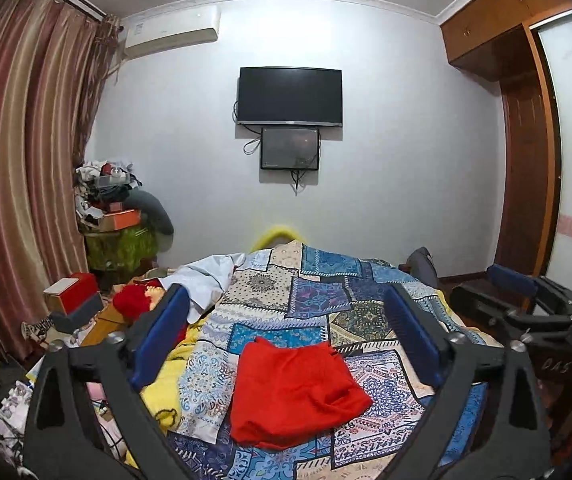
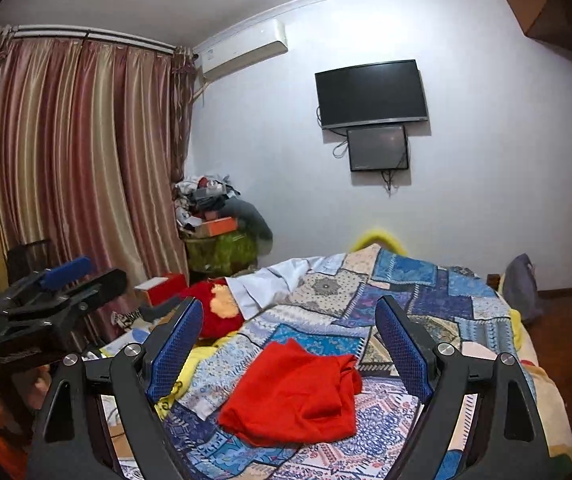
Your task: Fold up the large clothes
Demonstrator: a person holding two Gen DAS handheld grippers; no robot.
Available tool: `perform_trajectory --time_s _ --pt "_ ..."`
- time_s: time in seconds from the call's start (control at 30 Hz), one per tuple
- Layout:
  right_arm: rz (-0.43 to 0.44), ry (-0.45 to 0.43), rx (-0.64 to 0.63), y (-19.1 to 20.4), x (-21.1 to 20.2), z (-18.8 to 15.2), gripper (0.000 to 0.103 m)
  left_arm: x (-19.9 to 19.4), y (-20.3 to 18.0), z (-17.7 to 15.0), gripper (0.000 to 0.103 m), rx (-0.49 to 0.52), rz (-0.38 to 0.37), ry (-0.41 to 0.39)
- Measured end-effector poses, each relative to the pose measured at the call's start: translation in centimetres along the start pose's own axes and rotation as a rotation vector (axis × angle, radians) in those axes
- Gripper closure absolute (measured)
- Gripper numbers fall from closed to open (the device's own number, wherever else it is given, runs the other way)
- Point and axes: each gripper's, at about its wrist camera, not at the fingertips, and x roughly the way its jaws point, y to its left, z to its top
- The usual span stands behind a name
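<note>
A red garment point(image 1: 293, 388) point(image 2: 293, 392) lies folded into a rough square on the blue patchwork quilt point(image 1: 325, 292) point(image 2: 425, 280) that covers the bed. My left gripper point(image 1: 286, 292) hovers above and in front of it, open, with nothing between its blue pads. To its right my right gripper point(image 2: 289, 302) is held the same way, also open and holding nothing. Each gripper shows at the edge of the other's view: the right gripper point(image 1: 517, 292), the left gripper point(image 2: 62, 276). A white garment point(image 1: 206, 276) point(image 2: 270, 280) lies crumpled at the quilt's far left.
A red plush cushion point(image 1: 134, 300) point(image 2: 214, 308) and a red box point(image 1: 74, 292) sit left of the bed. A cluttered pile point(image 1: 110, 200) stands in the corner by striped curtains point(image 1: 18, 160). A television point(image 1: 289, 96) hangs on the far wall; a wooden wardrobe point(image 1: 525, 160) is right.
</note>
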Motion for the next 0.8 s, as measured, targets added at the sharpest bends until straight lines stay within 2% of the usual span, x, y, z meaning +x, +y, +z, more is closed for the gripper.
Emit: perform_trajectory --time_s 0.13,0.4,0.8 --pt "-0.04 0.009 0.003 0.3 -0.4 -0.8 0.001 0.0 -0.3 -0.7 0.0 0.009 0.012 0.012" --pt "-0.087 0.011 0.008 0.1 -1.0 -1.2 0.0 1.0 -0.1 -1.7 0.0 -0.001 0.002 0.047" --pt "-0.092 0.024 0.011 -0.1 -0.7 -1.1 0.0 1.7 0.4 -2.1 0.0 -0.014 -0.004 0.062"
